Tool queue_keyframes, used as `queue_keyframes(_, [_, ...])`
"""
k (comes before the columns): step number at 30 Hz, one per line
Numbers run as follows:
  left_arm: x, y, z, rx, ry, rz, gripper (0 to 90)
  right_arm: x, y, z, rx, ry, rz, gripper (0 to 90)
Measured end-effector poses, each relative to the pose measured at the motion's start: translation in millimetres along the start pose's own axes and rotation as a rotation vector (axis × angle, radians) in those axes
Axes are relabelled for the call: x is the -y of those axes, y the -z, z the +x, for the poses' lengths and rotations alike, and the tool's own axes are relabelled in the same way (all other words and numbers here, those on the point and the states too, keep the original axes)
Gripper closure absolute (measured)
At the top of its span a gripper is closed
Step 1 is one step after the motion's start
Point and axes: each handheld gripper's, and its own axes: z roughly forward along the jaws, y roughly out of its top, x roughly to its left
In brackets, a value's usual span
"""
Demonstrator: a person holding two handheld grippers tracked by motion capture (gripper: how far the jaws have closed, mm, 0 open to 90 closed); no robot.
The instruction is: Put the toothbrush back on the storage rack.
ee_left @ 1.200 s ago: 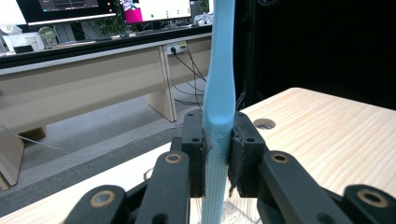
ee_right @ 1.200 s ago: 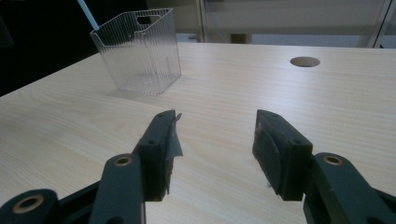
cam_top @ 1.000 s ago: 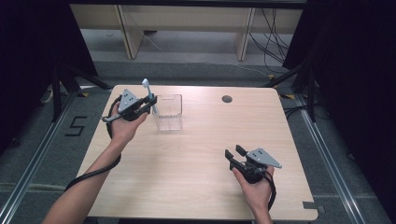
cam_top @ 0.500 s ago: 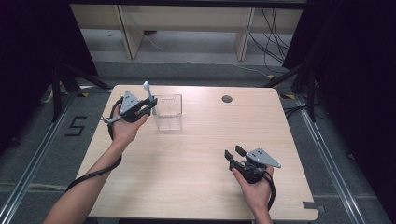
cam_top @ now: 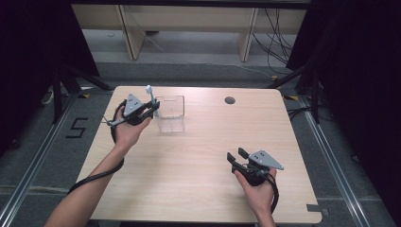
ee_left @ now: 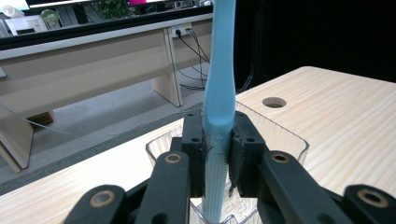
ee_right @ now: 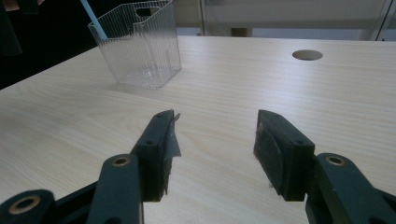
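Note:
A light blue toothbrush [ee_left: 218, 93] stands upright between the jaws of my left gripper [cam_top: 150, 109], which is shut on its handle. Its lower end reaches down into a clear ribbed plastic container [cam_top: 170, 113] at the table's back left; in the left gripper view the container's rim [ee_left: 275, 128] lies just beyond the jaws. The toothbrush head [cam_top: 149, 90] pokes up above the gripper. My right gripper [cam_top: 235, 157] rests near the front right of the table, open, with nothing between its jaws; in its own view the container [ee_right: 140, 44] and toothbrush [ee_right: 92, 19] stand far off at upper left.
The light wooden table [cam_top: 198, 156] has a round cable hole [cam_top: 230, 100] at the back right. A bench and trailing cables lie on the floor beyond the far edge. Dark frame posts flank the table on both sides.
My left gripper has shifted slightly right, carrying the toothbrush over and into the container's left side. The right gripper has stayed put.

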Motion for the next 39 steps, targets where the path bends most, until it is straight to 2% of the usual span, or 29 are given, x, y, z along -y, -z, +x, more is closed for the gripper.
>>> queue_keyframes(3, [1.6,-1.6,-0.6,-0.001,-0.008,0.009,77.6,-0.1,0.3,-1.2,0.009,0.017,-0.004,48.5])
queue_keyframes(5, [2.6,-2.4,-0.9,0.000,-0.007,0.011,77.6,0.0,0.4,-1.1,0.001,0.006,0.001,48.5])
queue_keyframes(8, [4.4,-3.2,-1.2,0.000,-0.007,0.019,77.6,-0.2,1.0,-1.9,0.009,0.018,0.008,48.4])
queue_keyframes(12, [6.9,-3.8,-1.3,0.003,-0.001,0.028,77.6,0.0,1.4,-1.1,0.012,0.006,0.022,48.4])
queue_keyframes(13, [8.2,-4.0,-1.0,0.004,0.008,0.029,77.6,1.1,0.8,0.8,0.012,-0.023,0.013,48.4])
queue_keyframes(14, [9.2,-4.0,-0.3,0.004,0.009,0.031,77.5,1.4,0.7,0.9,0.012,-0.023,0.016,48.4])
queue_keyframes(15, [11.0,-4.4,0.4,0.003,0.016,0.035,77.5,0.9,-0.2,-2.1,0.013,0.019,0.008,48.3])
queue_keyframes(17, [11.7,-4.6,0.6,0.003,0.017,0.036,77.5,1.1,-0.5,-2.3,0.014,0.021,0.007,48.3])
queue_keyframes(19, [12.9,-4.9,1.2,0.003,0.012,0.042,77.5,1.5,-0.2,0.5,0.008,-0.018,0.018,48.3])
queue_keyframes(22, [13.9,-5.4,1.3,0.003,0.015,0.044,77.4,1.7,0.4,0.4,0.015,-0.010,0.030,48.2])
queue_keyframes(23, [15.4,-5.9,1.2,0.001,0.017,0.045,77.4,1.8,-1.7,-0.7,-0.003,0.001,0.017,48.1])
queue_keyframes(25, [16.8,-6.2,1.4,0.001,0.015,0.047,77.4,2.2,-1.6,-1.2,0.005,0.009,0.014,48.1])
queue_keyframes(27, [18.5,-6.5,1.3,0.001,0.019,0.050,77.4,2.7,-1.4,-0.8,0.011,-0.006,0.022,48.1])
queue_keyframes(28, [18.5,-6.5,1.3,0.001,0.019,0.050,77.4,3.0,-2.4,-1.2,-0.009,-0.009,0.016,48.1])
queue_keyframes(29, [19.7,-7.0,1.1,0.001,0.019,0.050,77.4,3.2,-2.2,-0.8,0.002,-0.012,0.015,48.1])
queue_keyframes(31, [20.2,-7.1,1.0,0.001,0.020,0.051,77.5,3.6,-2.4,-0.4,0.002,-0.014,0.017,48.1])
queue_keyframes(32, [20.4,-7.2,1.0,0.001,0.019,0.052,77.4,3.6,-2.5,-1.1,0.002,0.000,0.019,48.0])
queue_keyframes(38, [21.5,-7.5,1.1,0.001,0.017,0.053,77.5,3.1,-2.2,-0.8,0.001,-0.014,0.015,47.9])
queue_keyframes(39, [21.8,-7.6,1.1,0.001,0.016,0.053,77.5,3.4,-2.5,-1.4,-0.001,-0.005,0.014,47.9])
